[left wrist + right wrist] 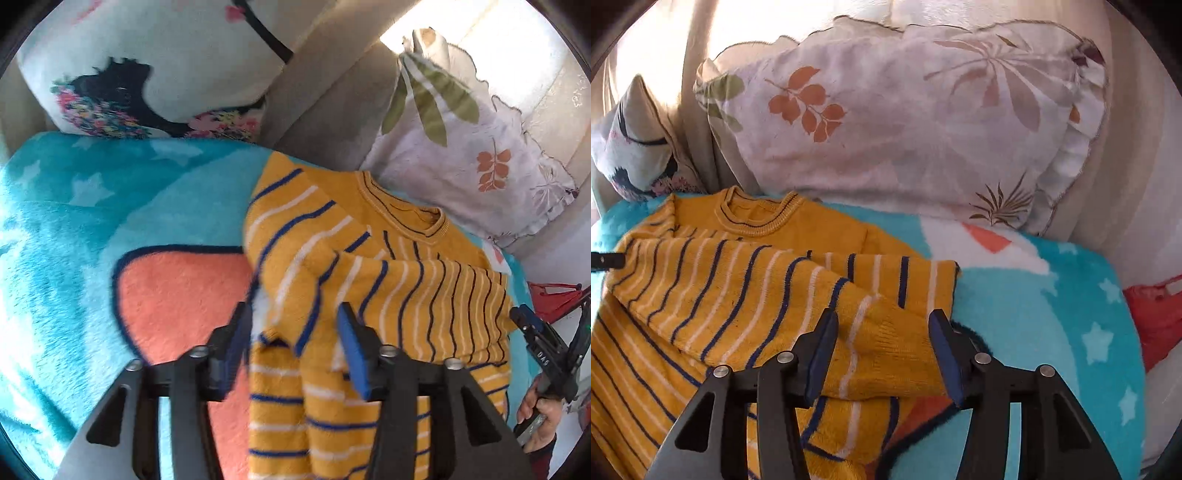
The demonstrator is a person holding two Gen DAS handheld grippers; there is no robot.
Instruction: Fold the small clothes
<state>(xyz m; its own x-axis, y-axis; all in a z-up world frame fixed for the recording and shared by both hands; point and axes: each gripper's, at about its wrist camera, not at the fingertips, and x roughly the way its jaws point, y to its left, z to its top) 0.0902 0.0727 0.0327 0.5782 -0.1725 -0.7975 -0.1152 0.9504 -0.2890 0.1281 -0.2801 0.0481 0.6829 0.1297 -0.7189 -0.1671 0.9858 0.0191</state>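
Note:
A small mustard-yellow sweater [332, 258] with blue and white stripes lies on a turquoise fleece blanket [74, 229], both sleeves folded in across its body. My left gripper [293, 350] is open, its jaws on either side of the left sleeve's cuff end. My right gripper [882, 350] is open, its jaws on either side of the right sleeve's cuff. The sweater [738, 266] shows in the right wrist view with the collar at the back. The right gripper also shows at the right edge of the left wrist view [532, 328], held in a hand.
The blanket [1052, 295] covers a beige sofa seat. A white leaf-print pillow [905, 122] leans on the backrest behind the sweater. A floral cushion [147, 66] sits at the back left. A red object [1156, 317] lies off the blanket's right edge.

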